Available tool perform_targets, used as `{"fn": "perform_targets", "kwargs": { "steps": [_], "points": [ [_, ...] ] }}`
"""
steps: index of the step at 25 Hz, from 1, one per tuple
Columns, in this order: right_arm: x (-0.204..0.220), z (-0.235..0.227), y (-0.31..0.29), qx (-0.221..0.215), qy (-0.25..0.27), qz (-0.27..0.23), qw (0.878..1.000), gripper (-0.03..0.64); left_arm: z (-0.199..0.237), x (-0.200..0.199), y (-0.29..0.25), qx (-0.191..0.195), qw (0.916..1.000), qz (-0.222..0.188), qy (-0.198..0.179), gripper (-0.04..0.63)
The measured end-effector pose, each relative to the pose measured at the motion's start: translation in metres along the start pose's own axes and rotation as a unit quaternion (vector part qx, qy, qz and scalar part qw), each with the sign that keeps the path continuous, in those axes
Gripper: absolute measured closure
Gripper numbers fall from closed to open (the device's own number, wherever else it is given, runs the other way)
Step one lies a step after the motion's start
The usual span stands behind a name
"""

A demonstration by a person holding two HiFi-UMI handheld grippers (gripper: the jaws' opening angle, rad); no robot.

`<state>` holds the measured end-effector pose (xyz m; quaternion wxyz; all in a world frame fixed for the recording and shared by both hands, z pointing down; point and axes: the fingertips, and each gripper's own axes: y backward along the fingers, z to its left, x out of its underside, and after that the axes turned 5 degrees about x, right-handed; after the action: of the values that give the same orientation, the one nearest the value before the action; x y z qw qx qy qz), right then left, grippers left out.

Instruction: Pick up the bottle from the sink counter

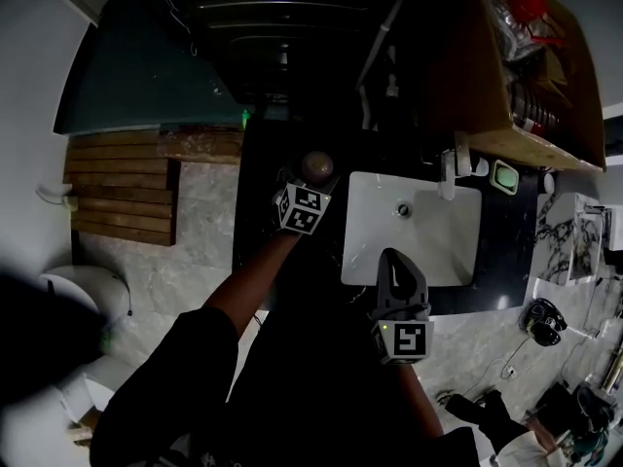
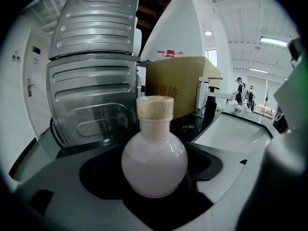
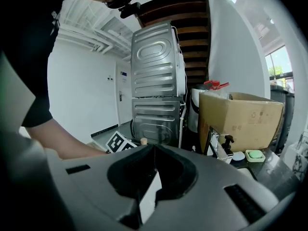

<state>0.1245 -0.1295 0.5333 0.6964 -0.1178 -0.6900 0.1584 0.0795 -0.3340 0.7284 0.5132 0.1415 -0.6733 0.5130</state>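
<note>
Now your left tool (image 2: pixel 154 170) stands wide open around the bottle (image 2: pixel 154 153), pads off it; your right tool (image 3: pixel 153 150) is closed, empty.

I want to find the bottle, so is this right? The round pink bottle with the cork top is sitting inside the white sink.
No. The round pink bottle with the cork top is not inside the white sink; it sits on the dark counter beside the sink. The left gripper view shows the sink off to its side.
</note>
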Motion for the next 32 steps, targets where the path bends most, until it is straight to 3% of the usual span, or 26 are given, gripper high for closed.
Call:
{"fn": "perform_targets", "kwargs": {
  "steps": [9, 15, 22, 32],
  "points": [
    [-0.008, -0.035, -0.004, -0.068, 0.004, -0.017, 0.998, 0.577, -0.022, -0.038, 0.046, -0.052, 0.9969, -0.052, 0.026, 0.212],
    [-0.020, -0.068, -0.013, -0.084, 0.001, -0.037, 0.996, 0.578, -0.045, -0.069, 0.085, -0.072, 0.9921, -0.079, 0.065, 0.212],
    [-0.036, -0.091, -0.023, -0.081, -0.001, -0.049, 0.996, 0.578, -0.069, -0.107, 0.131, -0.102, 0.9867, -0.112, 0.059, 0.212],
    [-0.053, -0.108, -0.017, -0.065, -0.013, -0.055, 0.996, 0.578, -0.112, -0.152, 0.191, -0.108, 0.9774, -0.164, 0.078, 0.212]
  ]
}}
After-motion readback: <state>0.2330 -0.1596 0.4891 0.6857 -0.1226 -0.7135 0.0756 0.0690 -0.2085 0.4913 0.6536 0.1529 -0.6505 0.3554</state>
